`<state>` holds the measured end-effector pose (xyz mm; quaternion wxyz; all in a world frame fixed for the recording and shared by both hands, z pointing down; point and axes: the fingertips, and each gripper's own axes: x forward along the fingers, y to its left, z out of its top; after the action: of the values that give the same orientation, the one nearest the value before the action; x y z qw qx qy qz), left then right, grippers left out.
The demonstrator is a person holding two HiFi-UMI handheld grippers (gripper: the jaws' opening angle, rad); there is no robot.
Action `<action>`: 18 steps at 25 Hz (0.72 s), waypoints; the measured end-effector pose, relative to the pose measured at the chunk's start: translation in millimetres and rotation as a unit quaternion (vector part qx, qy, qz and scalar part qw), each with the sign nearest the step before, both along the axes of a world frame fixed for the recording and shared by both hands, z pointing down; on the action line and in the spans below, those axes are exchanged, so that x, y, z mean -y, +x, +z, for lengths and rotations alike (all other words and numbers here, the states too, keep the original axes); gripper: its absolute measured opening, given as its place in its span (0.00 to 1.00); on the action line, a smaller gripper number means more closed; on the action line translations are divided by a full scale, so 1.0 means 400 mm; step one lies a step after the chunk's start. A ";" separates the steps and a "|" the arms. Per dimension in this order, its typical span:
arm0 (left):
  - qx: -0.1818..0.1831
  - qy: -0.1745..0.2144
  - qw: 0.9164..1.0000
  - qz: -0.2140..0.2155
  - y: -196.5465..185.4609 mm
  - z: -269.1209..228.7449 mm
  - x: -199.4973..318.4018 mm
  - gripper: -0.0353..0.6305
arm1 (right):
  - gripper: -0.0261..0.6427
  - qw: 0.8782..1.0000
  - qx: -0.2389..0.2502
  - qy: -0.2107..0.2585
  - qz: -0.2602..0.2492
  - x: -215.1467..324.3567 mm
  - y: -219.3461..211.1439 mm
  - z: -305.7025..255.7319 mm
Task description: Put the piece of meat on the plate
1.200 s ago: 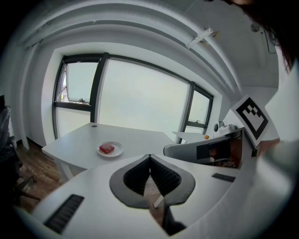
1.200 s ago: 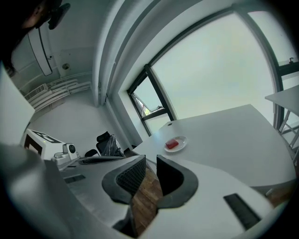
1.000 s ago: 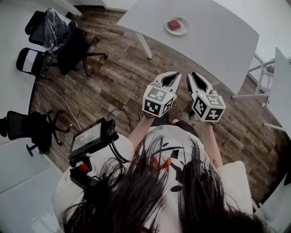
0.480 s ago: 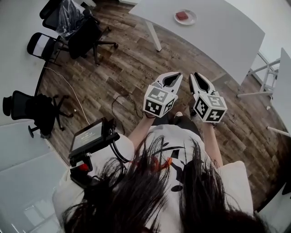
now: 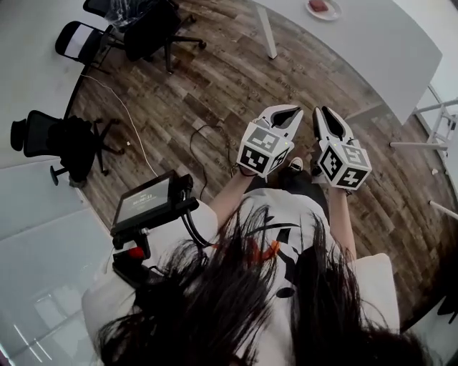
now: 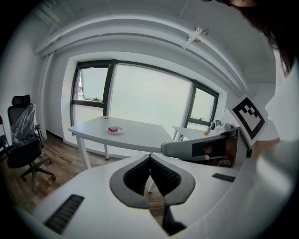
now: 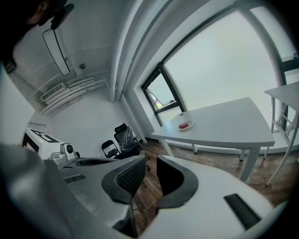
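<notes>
Head view first: the left hand-held gripper (image 5: 290,113) and the right hand-held gripper (image 5: 323,114) hung side by side over the wooden floor (image 5: 215,86). Both were closed and carried nothing. Well apart from them, the white plate (image 5: 335,10) sat on the white surface (image 5: 372,43), with the red piece of meat (image 5: 318,6) already lying on it. A thin cable (image 5: 131,121) trailed across the floor off to the left. Over to the left gripper view: jaw tips touching, no load, and the meat (image 6: 112,129) tiny on its plate (image 6: 120,131) near the surface's (image 6: 140,135) left end. In the right gripper view the jaws were drawn together and empty, and meat (image 7: 184,125) and plate (image 7: 190,123) were far off again. The danger from here, as I judged it: jaws arriving closed would shove the plate toward that near edge, and a needless grab could drag the meat off.
</notes>
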<state>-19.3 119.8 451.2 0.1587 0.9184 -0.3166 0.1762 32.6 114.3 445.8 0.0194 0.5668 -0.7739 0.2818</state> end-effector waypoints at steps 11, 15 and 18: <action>0.002 -0.006 1.000 0.024 -0.128 0.082 -0.125 0.06 | 0.16 1.000 0.008 -0.003 0.015 -0.121 -0.145 0.077; 0.006 -0.001 0.999 0.035 -0.123 0.083 -0.130 0.06 | 0.16 1.000 0.014 -0.005 0.015 -0.132 -0.153 0.089; 0.008 0.003 0.999 0.035 -0.126 0.083 -0.123 0.06 | 0.16 1.000 0.020 -0.003 0.016 -0.131 -0.154 0.092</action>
<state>-69.9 169.1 484.5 0.1474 0.9279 -0.2864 0.1876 -29.2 166.5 482.5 0.0015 0.5737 -0.7639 0.2956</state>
